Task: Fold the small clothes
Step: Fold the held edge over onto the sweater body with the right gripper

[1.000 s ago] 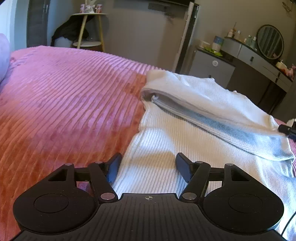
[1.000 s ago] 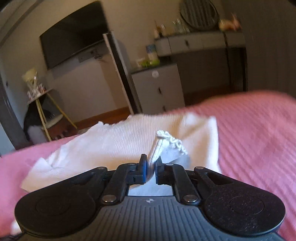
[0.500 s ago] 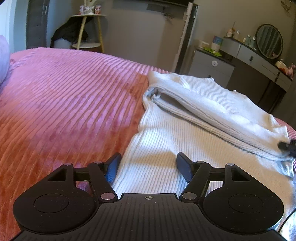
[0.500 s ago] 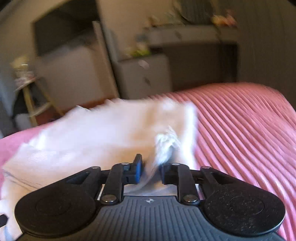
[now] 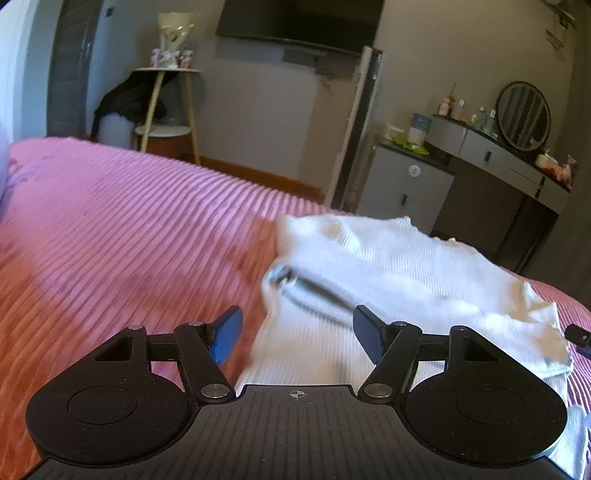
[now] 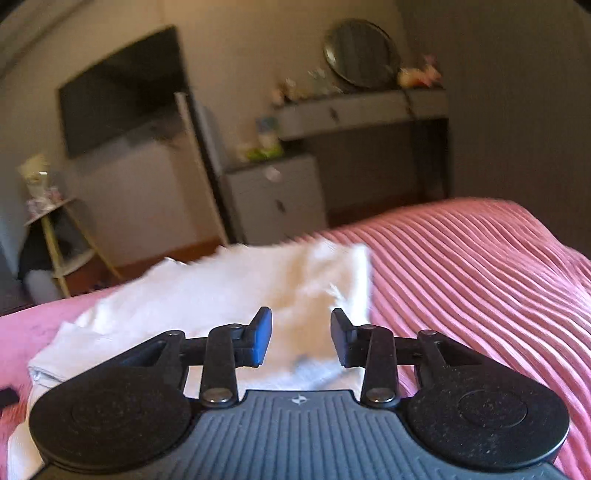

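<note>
A white ribbed garment is spread on a bed covered with a pink corduroy blanket, with 1 part folded over the rest so that a doubled edge runs across it. In the left wrist view the left tongs are seen held apart above the near portion of the garment, with nothing pinched between the 2 blue pads; the left pad is set over the blanket just beside the cloth's edge, the right pad over the cloth itself. In the right wrist view the right tongs are also seen parted, their jaws having just been opening, and the small ruffled corner of the garment is left lying free just beyond the right fingertip, no longer gripped. The picture from that side is blurred, so whether the pad brushes the fabric cannot be told. A dark tip of the right tongs is caught at the far right edge of the left view, next to the garment's corner. Beyond the bed, a wall-mounted television, a grey cabinet, a dressing table with a round mirror, and a small round side table with dark clothing hung beside it are seen against the wall.
</note>
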### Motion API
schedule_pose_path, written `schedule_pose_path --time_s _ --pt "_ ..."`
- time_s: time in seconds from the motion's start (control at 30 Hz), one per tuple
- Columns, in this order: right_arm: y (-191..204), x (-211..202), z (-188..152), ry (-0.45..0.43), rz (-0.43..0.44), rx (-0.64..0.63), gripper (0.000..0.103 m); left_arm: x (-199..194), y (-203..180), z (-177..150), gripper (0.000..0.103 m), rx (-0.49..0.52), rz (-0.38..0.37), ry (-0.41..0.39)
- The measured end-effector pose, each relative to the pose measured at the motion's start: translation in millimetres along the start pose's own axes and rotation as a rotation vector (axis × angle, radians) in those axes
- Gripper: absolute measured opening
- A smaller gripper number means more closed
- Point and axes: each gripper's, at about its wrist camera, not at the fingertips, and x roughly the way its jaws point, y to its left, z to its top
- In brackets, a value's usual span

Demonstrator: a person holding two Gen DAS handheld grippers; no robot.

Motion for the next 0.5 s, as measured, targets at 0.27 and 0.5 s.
schedule_pose_path --time_s 0.27,0.5 --pt "-26.8 37.3 -12.1 0.073 0.004 0.008 0.003 47.8 -23.8 33.1 0.072 0.095 0.0 -0.012" --pt "-30.2 43.7 -14.3 0.086 0.009 0.016 0.002 106.2 -28.9 42.5 0.072 0.126 0.034 0.106"
